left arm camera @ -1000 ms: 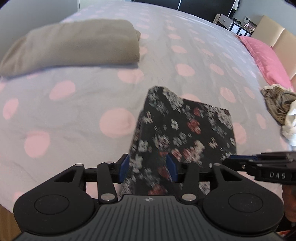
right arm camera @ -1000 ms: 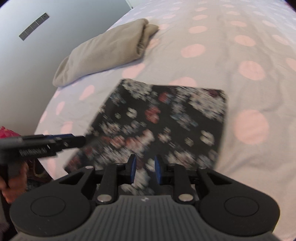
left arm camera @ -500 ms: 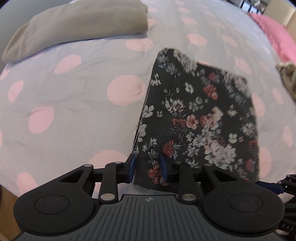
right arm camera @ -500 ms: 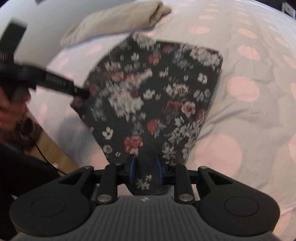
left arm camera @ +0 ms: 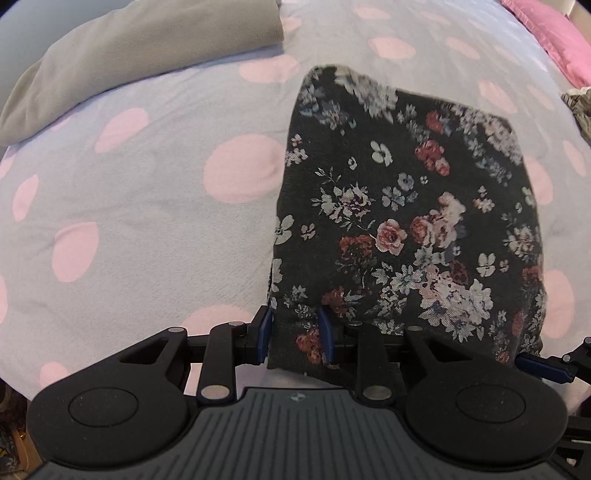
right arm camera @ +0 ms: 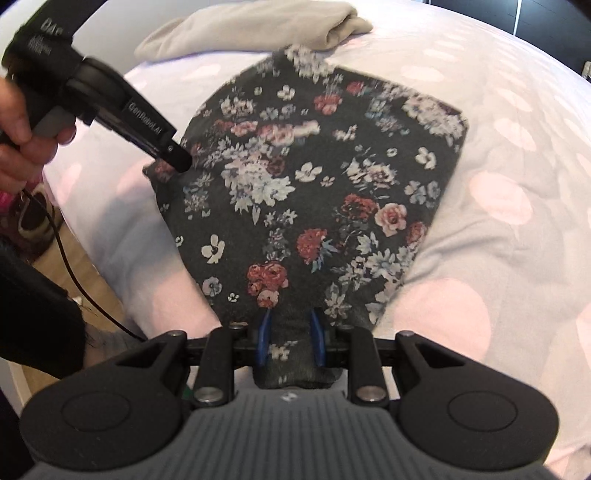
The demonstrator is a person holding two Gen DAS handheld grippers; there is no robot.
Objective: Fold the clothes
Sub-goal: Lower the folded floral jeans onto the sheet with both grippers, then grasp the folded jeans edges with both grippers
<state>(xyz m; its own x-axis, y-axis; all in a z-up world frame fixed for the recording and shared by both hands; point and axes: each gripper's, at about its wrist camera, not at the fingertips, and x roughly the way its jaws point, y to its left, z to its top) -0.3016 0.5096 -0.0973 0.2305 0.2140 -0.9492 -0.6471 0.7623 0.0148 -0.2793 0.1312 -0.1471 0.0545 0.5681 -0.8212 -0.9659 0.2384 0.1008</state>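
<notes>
Now both your grippers, left (left arm camera: 295, 334) and right (right arm camera: 289, 338), have drawn the floral garment's (left arm camera: 406, 221) near edge off the bed (left arm camera: 147, 206), jaws clenched on it; another fold looks likely.

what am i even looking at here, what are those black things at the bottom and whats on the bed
There is no robot here. A person holds a handheld two-finger gripper in each hand, and each picture comes from a camera on one gripper, looking forward along its blue fingers.

The left gripper and the right gripper are each shut on a near corner of a folded dark floral garment lying on the bed. In the right view, the person's hand shows holding the left tool.

The bedcover is pale with pink dots. Farther back lies a folded beige garment, and a pink pillow is at the far right.
</notes>
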